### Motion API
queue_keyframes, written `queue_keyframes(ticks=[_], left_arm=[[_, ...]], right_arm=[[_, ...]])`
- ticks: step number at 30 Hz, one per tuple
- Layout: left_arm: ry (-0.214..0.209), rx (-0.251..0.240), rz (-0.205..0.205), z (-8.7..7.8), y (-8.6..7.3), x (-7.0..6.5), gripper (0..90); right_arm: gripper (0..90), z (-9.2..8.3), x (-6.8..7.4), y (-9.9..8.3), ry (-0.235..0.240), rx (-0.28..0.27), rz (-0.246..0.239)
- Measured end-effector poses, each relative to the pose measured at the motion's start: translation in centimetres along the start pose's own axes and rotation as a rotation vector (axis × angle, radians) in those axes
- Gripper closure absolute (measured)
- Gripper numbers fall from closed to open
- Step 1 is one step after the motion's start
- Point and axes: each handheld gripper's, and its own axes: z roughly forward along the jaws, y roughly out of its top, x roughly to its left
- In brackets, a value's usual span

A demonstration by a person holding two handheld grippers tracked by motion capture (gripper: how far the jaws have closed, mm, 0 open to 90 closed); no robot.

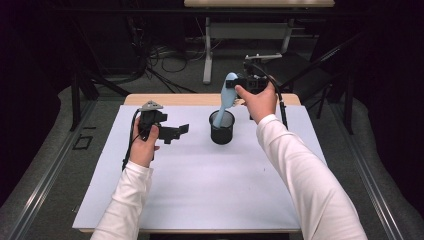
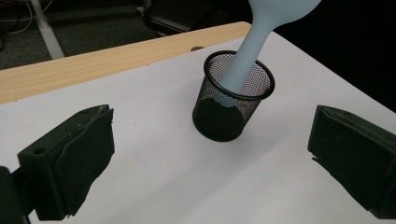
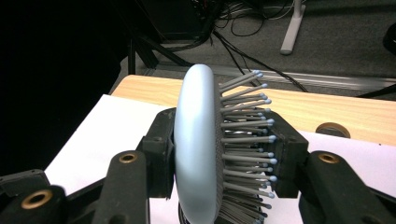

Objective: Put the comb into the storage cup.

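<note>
Nearest the high camera, two white sleeves (image 1: pixel 305 175) enter from the near edge of the white table surface (image 1: pixel 200 190). The left gripper (image 1: pixel 181 130) is held over the left part of the table, level with the cup and well apart from it; its two black pads (image 2: pixel 79 163) stand wide apart with nothing between them. A black mesh cup (image 1: pixel 222 127) stands upright on the table, a little far of centre, with bare table around it. The right gripper (image 1: pixel 231 83) is held above and just far-right of the cup, its jaws clamped on the oval head of a pale blue hairbrush (image 1: pixel 227 95), one jaw pressing the smooth back, the other against the bristles (image 3: pixel 243 140). The brush hangs tilted, head up and to the right, and its handle runs down through the cup's rim into the inside. A strip of bare wooden tabletop (image 1: pixel 200 99) shows along the far edge.
</note>
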Motion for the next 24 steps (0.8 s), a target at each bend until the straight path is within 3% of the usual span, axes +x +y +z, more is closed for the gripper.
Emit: queue_keyframes(ticks=[24], left_arm=[[0.002,0.008,0.000,0.1,-0.1,0.2,0.7]], right_arm=[[51.2,1.8,0.2,-1.5,-0.042,0.018,-0.089]])
